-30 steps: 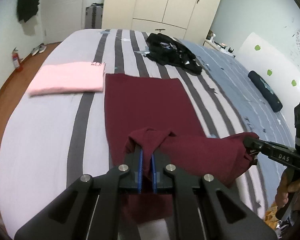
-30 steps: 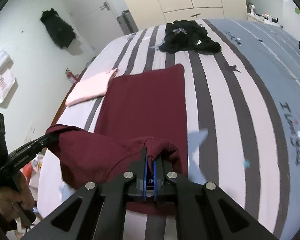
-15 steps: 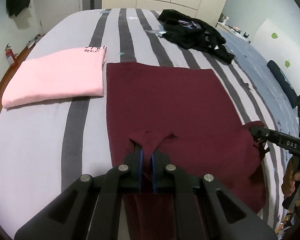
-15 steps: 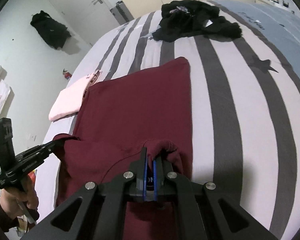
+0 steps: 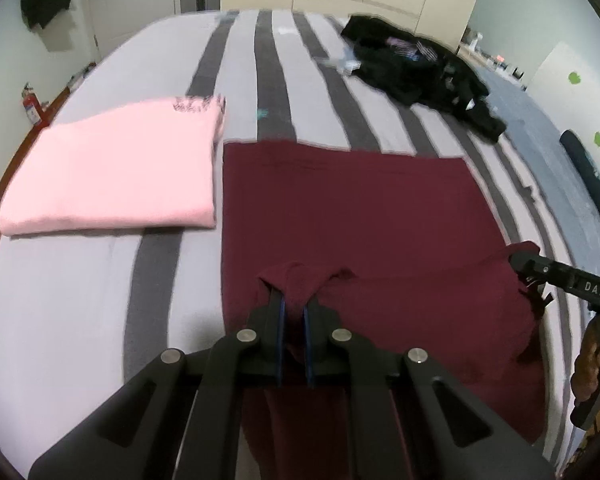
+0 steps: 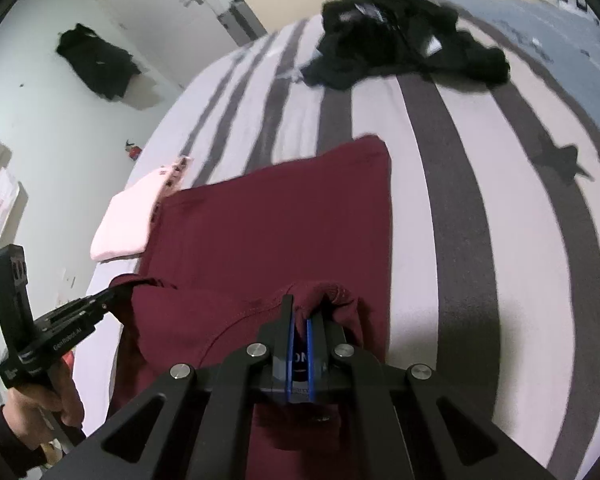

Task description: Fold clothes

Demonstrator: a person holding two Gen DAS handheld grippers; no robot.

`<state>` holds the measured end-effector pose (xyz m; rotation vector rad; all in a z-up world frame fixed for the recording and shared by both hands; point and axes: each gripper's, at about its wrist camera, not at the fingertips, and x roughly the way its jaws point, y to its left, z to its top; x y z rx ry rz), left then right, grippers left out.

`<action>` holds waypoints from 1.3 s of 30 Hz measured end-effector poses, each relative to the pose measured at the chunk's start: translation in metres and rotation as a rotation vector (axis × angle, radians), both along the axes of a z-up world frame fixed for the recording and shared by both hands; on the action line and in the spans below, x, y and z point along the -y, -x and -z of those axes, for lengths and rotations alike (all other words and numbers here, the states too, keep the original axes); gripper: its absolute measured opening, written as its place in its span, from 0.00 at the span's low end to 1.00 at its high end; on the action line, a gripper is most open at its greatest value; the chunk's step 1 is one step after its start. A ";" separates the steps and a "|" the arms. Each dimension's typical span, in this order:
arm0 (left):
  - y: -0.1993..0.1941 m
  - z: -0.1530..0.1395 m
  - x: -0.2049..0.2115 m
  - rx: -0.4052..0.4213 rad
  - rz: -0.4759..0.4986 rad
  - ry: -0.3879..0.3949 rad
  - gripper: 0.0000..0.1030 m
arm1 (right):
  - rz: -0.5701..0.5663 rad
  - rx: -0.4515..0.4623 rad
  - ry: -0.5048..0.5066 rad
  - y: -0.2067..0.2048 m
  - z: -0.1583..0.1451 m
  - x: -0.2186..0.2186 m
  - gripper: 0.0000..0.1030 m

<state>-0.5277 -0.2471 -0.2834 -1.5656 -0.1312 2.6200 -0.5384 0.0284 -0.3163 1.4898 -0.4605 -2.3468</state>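
A: How are the two tools posed, and where is the garment?

B: Both are angled steeply down over the striped bed (image 5: 80, 300). The left gripper (image 5: 293, 300) is seen clamped on a bunched corner of the maroon shirt (image 5: 360, 200) at lower centre of the left view; the right gripper (image 6: 300, 312) is pinched on the other corner at lower centre of the right view. The far half of the shirt is laid flat mid-frame, the held edge raised above it.

A: What is hidden or hard to read?

B: The fabric below each clamp is covered by the black gripper bodies. The hand (image 5: 592, 360) at the right edge of the left view is cut off, and the print on the black clothes (image 5: 420, 68) at upper right is blurred.

A: What differs from a second ago?

B: The held edge has been carried forward and lower over the flat half, and the folded pink garment (image 5: 112, 168) at left is now seen closer and larger
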 end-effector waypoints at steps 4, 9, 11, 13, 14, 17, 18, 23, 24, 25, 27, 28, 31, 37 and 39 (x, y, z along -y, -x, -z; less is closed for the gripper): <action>0.007 0.008 0.003 0.006 -0.007 0.000 0.09 | -0.001 0.041 0.000 0.009 0.019 -0.001 0.06; -0.014 -0.022 0.004 -0.102 -0.049 0.039 0.44 | -0.003 -0.004 -0.006 -0.004 -0.002 -0.009 0.10; -0.026 -0.031 0.004 -0.134 -0.049 0.060 0.46 | 0.017 -0.043 -0.016 -0.015 -0.016 -0.015 0.14; -0.038 -0.034 0.005 -0.132 -0.062 0.050 0.46 | 0.050 -0.075 -0.017 -0.026 -0.027 -0.022 0.26; -0.043 -0.035 0.006 -0.129 -0.070 0.038 0.46 | 0.061 -0.071 -0.008 -0.032 -0.028 -0.025 0.33; -0.063 -0.030 -0.002 -0.109 -0.048 0.005 0.42 | 0.066 -0.057 0.002 -0.053 -0.031 -0.030 0.33; -0.069 -0.026 -0.008 -0.093 -0.031 -0.005 0.35 | 0.050 -0.054 -0.008 -0.062 -0.031 -0.028 0.32; -0.081 0.003 -0.037 0.001 0.021 -0.044 0.28 | -0.054 -0.005 -0.036 -0.096 -0.015 0.003 0.21; -0.079 0.008 -0.041 0.015 0.025 -0.042 0.28 | -0.071 0.006 -0.041 -0.101 -0.011 0.009 0.20; -0.076 0.013 -0.043 0.024 0.027 -0.038 0.28 | -0.085 0.019 -0.046 -0.102 -0.004 0.016 0.20; -0.068 0.022 -0.045 0.044 0.012 -0.037 0.28 | -0.103 0.041 -0.076 -0.099 0.009 0.027 0.20; -0.064 0.024 -0.045 0.048 0.003 -0.041 0.28 | -0.107 0.037 -0.076 -0.095 0.012 0.030 0.20; -0.050 0.025 -0.044 0.036 -0.016 -0.043 0.28 | -0.095 0.006 -0.094 -0.082 0.013 0.031 0.19; -0.006 0.012 -0.044 -0.031 -0.028 -0.028 0.28 | -0.037 -0.068 -0.076 -0.024 -0.006 0.014 0.19; 0.013 -0.001 -0.041 -0.070 -0.040 -0.020 0.28 | -0.027 -0.121 -0.080 0.002 -0.025 0.015 0.19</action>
